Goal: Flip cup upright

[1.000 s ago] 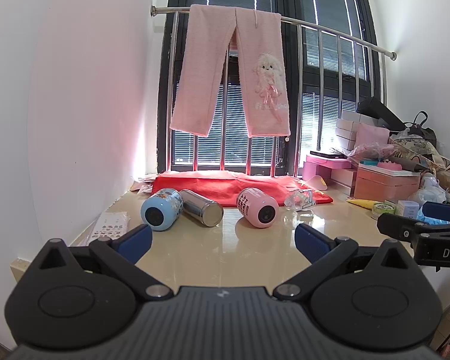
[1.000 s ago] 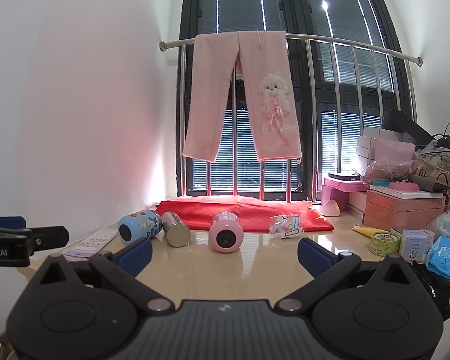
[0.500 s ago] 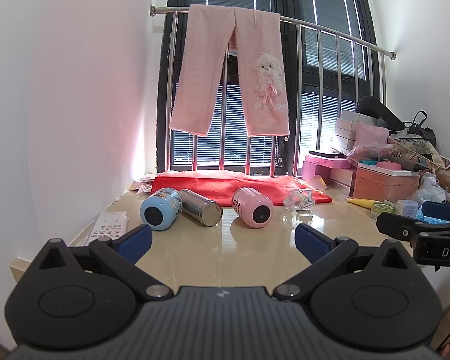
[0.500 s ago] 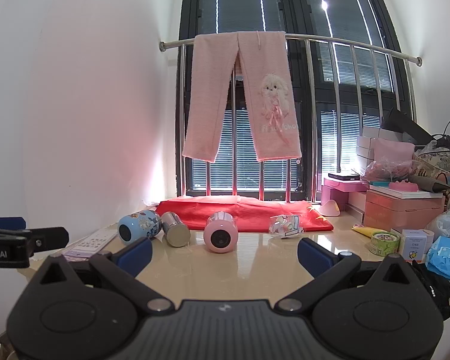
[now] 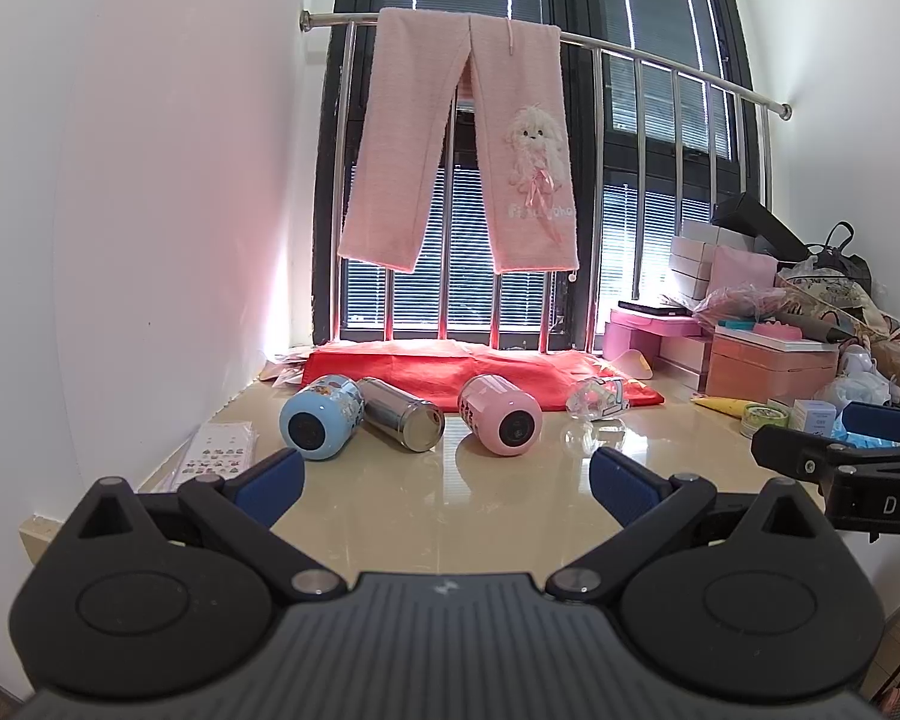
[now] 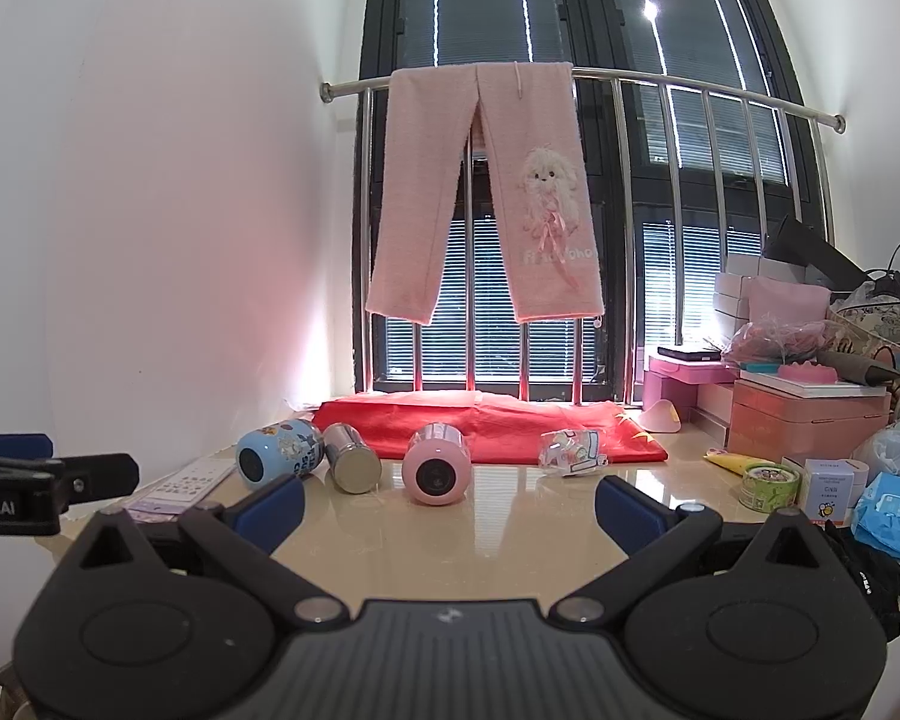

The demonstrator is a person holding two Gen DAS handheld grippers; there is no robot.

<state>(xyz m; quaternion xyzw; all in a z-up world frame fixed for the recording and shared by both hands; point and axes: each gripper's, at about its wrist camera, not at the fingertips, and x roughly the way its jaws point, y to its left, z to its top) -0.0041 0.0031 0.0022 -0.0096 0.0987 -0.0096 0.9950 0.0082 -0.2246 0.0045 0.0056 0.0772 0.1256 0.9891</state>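
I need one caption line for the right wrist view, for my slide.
Open right gripper faces three cups lying sideways: blue cup, steel cup, pink cup.

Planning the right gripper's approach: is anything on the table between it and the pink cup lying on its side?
Nothing visible. Bare tabletop lies between the open right gripper and the pink cup. The steel cup lies apart to its left.

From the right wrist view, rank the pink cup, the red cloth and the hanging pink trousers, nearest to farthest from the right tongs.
1. Pink cup: on its side on the table, just ahead of the open right tongs.
2. Red cloth: behind the cup, below the window.
3. Pink trousers: draped over the rail, farthest.
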